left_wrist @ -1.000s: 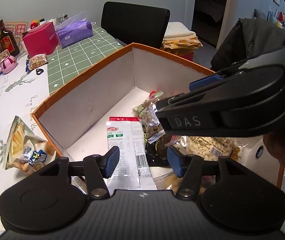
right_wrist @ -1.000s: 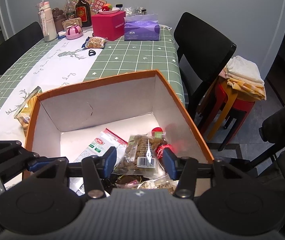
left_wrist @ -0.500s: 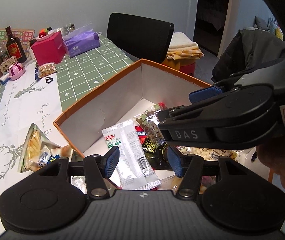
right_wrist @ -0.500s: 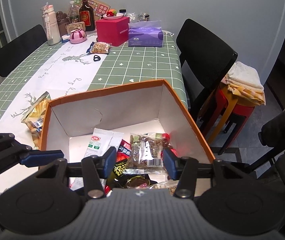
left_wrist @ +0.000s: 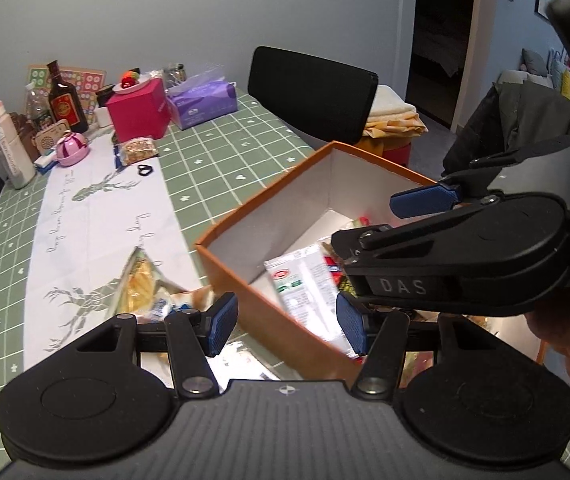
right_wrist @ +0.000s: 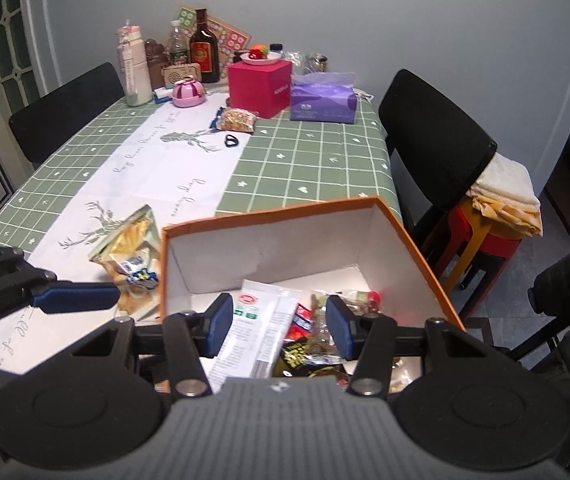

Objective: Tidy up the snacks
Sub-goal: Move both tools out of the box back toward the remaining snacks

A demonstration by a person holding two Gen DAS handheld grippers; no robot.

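Observation:
An orange box (right_wrist: 413,236) with white inner walls stands at the table's near right corner; it also shows in the left wrist view (left_wrist: 261,308). Several snack packets lie inside, among them a long white packet (right_wrist: 263,320) and a clear cookie packet (right_wrist: 325,336). A yellow chip bag (right_wrist: 129,252) lies on the tablecloth left of the box and shows in the left wrist view (left_wrist: 145,288). My left gripper (left_wrist: 285,322) is open and empty above the box's near left corner. My right gripper (right_wrist: 279,328) is open and empty over the box's near part.
At the table's far end stand a red box (right_wrist: 259,82), a purple tissue pack (right_wrist: 323,98), bottles (right_wrist: 204,54), a pink pot (right_wrist: 189,94) and a small snack bag (right_wrist: 237,120). Black chairs (right_wrist: 433,140) stand beside the table. A red stool (right_wrist: 489,240) holds folded cloths.
Both grippers have pulled back and up from the box, so more of the table shows. The left gripper has shifted left toward the box's corner and the chip bag. Both stay open.

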